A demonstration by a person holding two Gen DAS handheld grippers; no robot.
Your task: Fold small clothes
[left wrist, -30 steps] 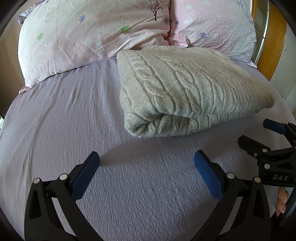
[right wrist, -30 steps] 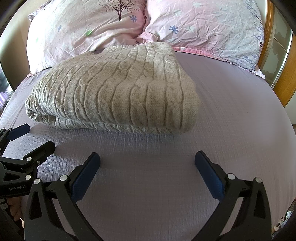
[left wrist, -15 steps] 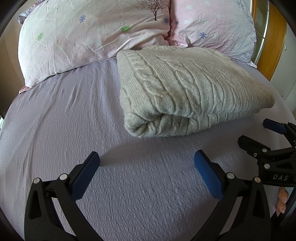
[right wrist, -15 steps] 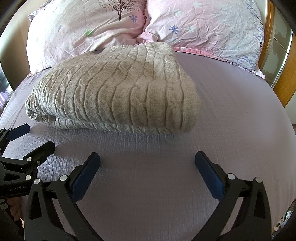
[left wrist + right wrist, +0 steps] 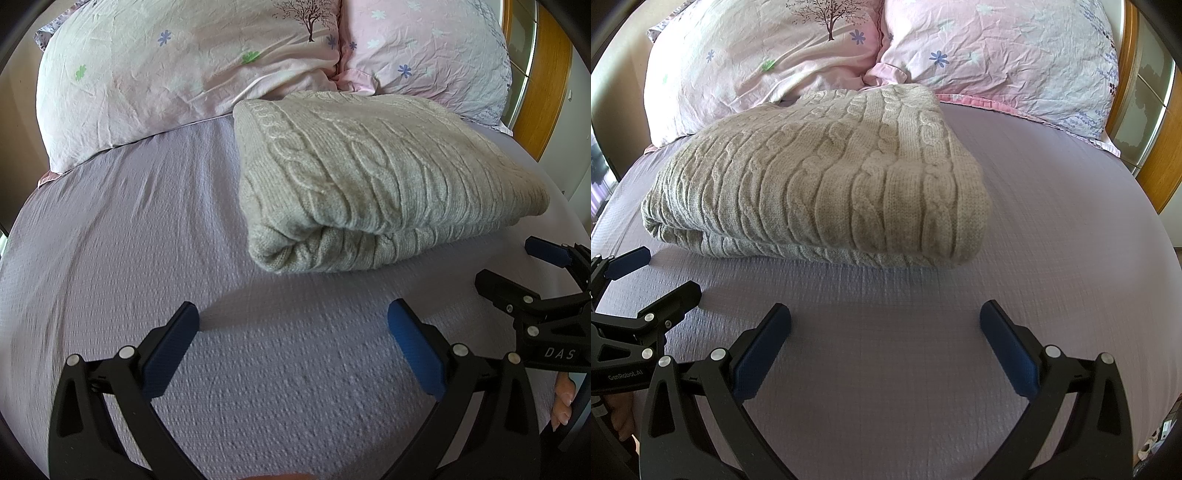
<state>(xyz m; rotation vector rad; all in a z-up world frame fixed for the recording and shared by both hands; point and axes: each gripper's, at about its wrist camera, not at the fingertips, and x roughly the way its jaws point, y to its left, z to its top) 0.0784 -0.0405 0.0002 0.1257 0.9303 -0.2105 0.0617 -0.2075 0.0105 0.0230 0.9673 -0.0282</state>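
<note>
A grey cable-knit sweater [image 5: 373, 177] lies folded in a thick bundle on a lilac bed [image 5: 129, 229], its far edge against two pink pillows [image 5: 192, 70]. Both grippers hover low over the sheet just short of it, jaws spread wide and empty. From the left gripper [image 5: 293, 328] the bundle sits ahead and to the right; from the right gripper [image 5: 885, 328], ahead and to the left. Its long axis runs left to right, and neither gripper looks clearly nearer.
</note>
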